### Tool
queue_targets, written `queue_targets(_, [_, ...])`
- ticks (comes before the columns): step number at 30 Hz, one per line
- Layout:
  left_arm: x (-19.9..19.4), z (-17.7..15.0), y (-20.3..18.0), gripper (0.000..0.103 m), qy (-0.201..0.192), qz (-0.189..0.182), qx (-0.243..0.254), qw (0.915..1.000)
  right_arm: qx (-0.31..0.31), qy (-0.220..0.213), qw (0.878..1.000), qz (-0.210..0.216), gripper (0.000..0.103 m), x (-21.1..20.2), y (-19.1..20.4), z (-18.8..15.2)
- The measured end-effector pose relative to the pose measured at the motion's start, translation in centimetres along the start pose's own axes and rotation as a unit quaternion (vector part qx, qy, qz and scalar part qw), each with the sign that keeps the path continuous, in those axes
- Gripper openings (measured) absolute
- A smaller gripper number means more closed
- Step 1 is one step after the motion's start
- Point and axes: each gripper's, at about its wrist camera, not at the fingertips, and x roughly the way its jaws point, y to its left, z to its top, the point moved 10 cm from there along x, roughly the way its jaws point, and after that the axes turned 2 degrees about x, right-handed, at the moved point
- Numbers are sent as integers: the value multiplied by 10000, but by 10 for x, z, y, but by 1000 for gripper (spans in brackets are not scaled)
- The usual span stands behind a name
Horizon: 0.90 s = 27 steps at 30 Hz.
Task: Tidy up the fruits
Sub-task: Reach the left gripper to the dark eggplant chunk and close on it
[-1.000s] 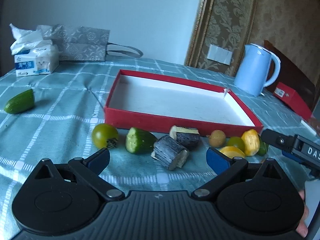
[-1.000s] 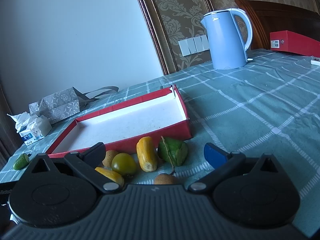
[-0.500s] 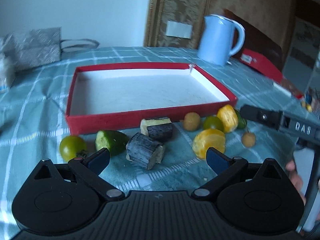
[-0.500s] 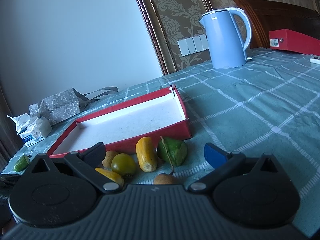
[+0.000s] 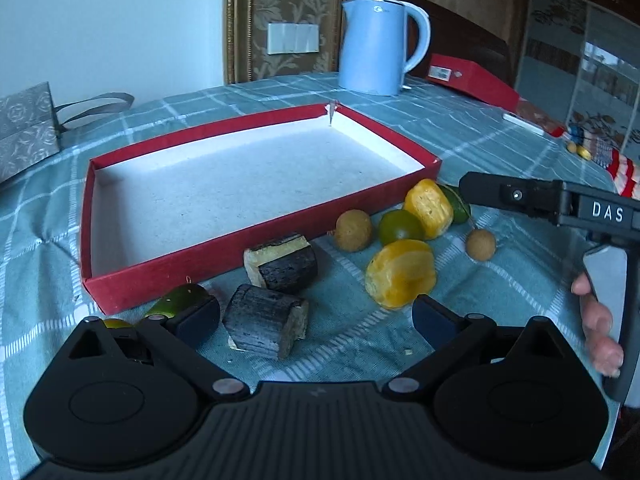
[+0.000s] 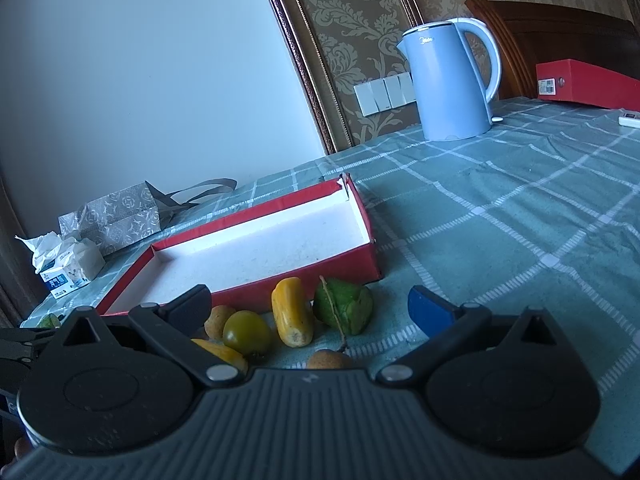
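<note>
A: How is the red tray (image 5: 256, 236) laid, and where are the fruits?

B: The tray is seen flat on the checked tablecloth (image 5: 460, 136), its long axis running from near left to far right in the left wrist view. Nothing is seen inside it. The fruits are gathered on the cloth along its near wall: two dark cut cylinders (image 5: 266, 322), the nearer one lying on its side; a yellow chunk (image 5: 400, 274) beside them; a second yellow piece (image 6: 292, 312), seen in the right wrist view with its long axis pointing away from the camera toward the tray wall; a round green fruit (image 5: 400, 226); two small brown round fruits (image 5: 353, 230); and a green piece (image 6: 344, 310) with a stem lying across it.

A: How are the grippers held?

B: The left gripper (image 5: 316, 318) is held low over the cloth with its fingers spread wide; the nearer cylinder lies between them, untouched. The right gripper (image 6: 308, 304) is likewise spread apart and empty, held just short of the fruit cluster. In the left view its black body is seen at the right, gripped by a hand (image 5: 598, 320).

A: What else is around?

B: A blue kettle (image 5: 378, 44) stands beyond the tray, well apart. A grey gift bag (image 6: 116, 220) and a tissue pack (image 6: 66, 264) are seen to the far left, and a red box (image 6: 588, 84) at the far right.
</note>
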Motion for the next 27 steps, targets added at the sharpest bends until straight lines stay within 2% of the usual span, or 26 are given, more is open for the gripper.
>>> queue_targets(4, [2, -1, 1, 102, -29, -141, -31, 9999, -22, 6, 10000, 17, 103, 1, 1, 0])
queue_targets(6, [1, 0, 1, 100, -88, -89, 27, 9999, -27, 18, 10000, 17, 103, 1, 1, 0])
queue_targets(8, [1, -2, 1, 88, -68, -40, 92, 9999, -14, 19, 10000, 20, 103, 1, 0, 0])
queue_targets(10, [1, -3, 2, 68, -39, -22, 90, 9999, -9, 18, 10000, 31, 103, 1, 0, -1])
queue_targets(11, [2, -4, 3, 63, -10, 44, 91, 9999, -8, 23, 10000, 33, 103, 1, 0, -1])
queue_targets(12, [2, -4, 5, 54, -33, 119, 82, 9999, -7, 25, 10000, 31, 103, 2, 0, -1])
queue_targets(16, [-1, -4, 16, 34, -98, 283, -175, 9994, -3, 3, 10000, 37, 103, 2, 0, 0])
queue_targets(19, [-4, -4, 20, 33, -164, 328, -402, 9985, 14, -16, 10000, 48, 103, 1, -1, 0])
queue_targets(23, [-8, -7, 17, 33, -251, 606, -372, 9972, 11, -28, 9999, 121, 103, 0, -2, 1])
queue_targets(27, [-16, -8, 18, 32, -410, 650, -555, 9955, -432, -182, 9988, 129, 103, -9, 3, 4])
